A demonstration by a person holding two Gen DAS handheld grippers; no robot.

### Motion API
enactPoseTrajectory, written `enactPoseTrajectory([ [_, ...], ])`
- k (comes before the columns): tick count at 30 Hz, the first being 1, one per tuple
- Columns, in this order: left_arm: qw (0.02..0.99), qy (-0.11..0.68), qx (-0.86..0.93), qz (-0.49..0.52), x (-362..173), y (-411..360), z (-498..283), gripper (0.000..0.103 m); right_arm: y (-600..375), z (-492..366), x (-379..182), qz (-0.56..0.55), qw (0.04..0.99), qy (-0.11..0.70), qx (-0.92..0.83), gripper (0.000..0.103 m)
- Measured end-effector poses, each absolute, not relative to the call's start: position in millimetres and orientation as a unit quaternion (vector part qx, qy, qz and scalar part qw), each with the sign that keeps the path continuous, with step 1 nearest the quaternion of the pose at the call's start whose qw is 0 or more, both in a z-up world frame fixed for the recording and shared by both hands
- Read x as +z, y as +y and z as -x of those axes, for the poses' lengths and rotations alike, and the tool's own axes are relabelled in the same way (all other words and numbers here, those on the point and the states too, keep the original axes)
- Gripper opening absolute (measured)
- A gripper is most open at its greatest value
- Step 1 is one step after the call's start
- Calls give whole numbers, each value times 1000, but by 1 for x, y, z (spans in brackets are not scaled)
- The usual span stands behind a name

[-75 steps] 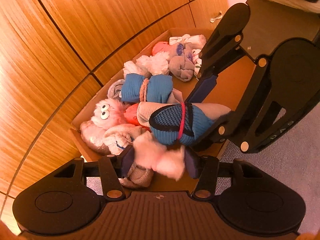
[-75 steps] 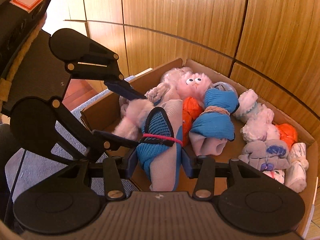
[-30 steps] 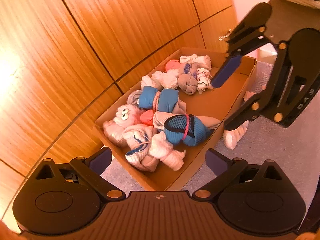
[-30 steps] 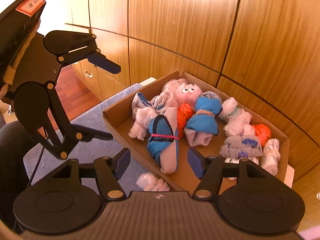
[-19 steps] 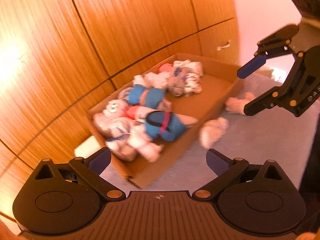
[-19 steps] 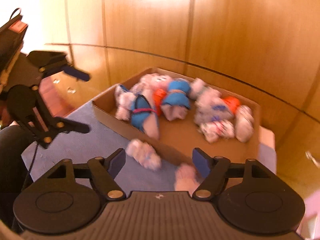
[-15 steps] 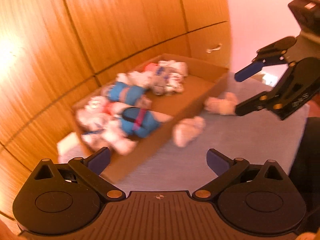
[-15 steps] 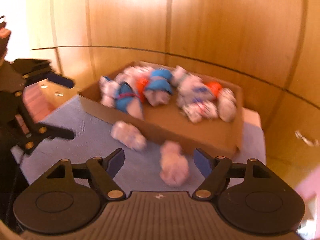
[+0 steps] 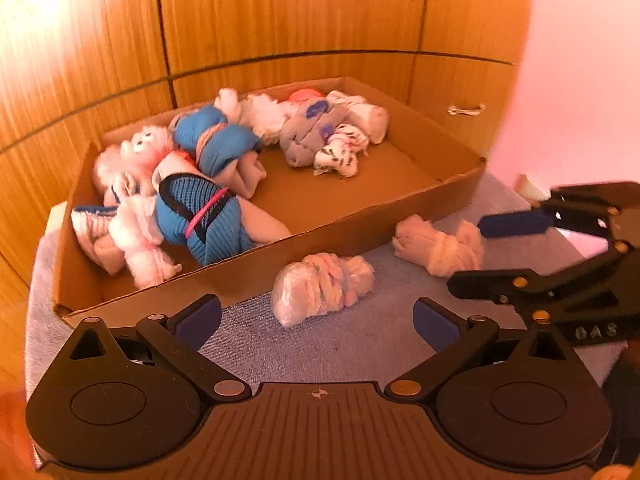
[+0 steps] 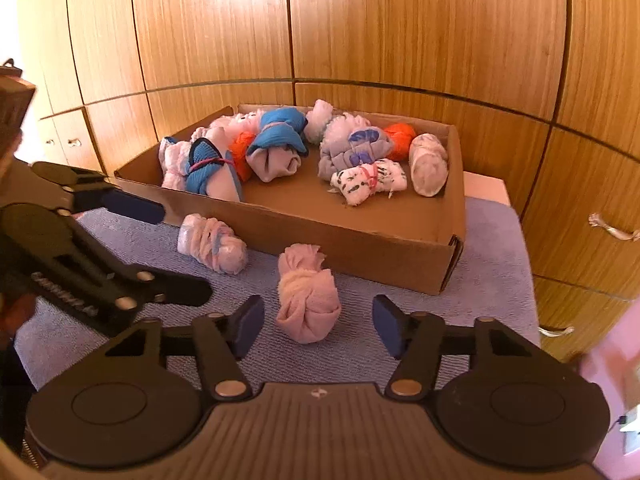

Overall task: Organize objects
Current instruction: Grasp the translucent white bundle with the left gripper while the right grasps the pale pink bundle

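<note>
Mostly sorted: the cardboard box (image 10: 352,240) holds most sock bundles, but two wait on the blue cloth beside it, a pale pink bundle (image 10: 306,300) between the right gripper (image 10: 318,326)'s closing, not-yet-touching fingers, a whitish bundle (image 9: 320,286) before the left gripper (image 9: 316,316)'s spread, empty fingers

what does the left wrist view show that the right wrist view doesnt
Only the left wrist view shows the fluffy pink toy's eyes at the box's end, and the right gripper from the side.

Only the right wrist view shows the pink sock bundle between the right gripper's open fingers, untouched, and the left gripper from the side.

Both show the cardboard box of bundled socks, the blue mat and the pale striped bundle outside the box.
</note>
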State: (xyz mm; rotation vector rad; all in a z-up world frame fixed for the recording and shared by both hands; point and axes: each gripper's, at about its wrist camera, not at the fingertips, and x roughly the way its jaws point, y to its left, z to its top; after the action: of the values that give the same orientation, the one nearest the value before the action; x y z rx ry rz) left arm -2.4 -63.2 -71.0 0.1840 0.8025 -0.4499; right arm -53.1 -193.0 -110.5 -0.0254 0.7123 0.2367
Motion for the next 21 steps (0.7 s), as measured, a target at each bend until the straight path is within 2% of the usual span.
enactPoseTrajectory([
  [2,892,392,-211,-84,-74,-65,-2,102,-194,58,-112,12,931,346,118,51],
  [4,888,399,-214,-76,-77,-66,-5,102,-193,56,-113,9,930,347,122,41],
  [7,887,404,-213,-70,-79,-69,-7,102,-193,57,-115,6,930,347,124,33],
  [11,886,410,-211,-59,-83,-71,-11,100,-197,59,-117,-6,929,346,126,30],
  [13,886,410,-212,-50,-82,-71,-10,97,-198,62,-116,-9,930,345,127,30],
  [15,887,408,-214,-44,-80,-72,-10,88,-199,64,-115,-13,931,343,127,29],
  [19,893,403,-198,-29,-79,-73,-9,79,-199,69,-110,-20,933,338,125,29],
  [21,897,399,-191,-29,-79,-75,-7,71,-199,70,-107,-23,933,336,126,29],
])
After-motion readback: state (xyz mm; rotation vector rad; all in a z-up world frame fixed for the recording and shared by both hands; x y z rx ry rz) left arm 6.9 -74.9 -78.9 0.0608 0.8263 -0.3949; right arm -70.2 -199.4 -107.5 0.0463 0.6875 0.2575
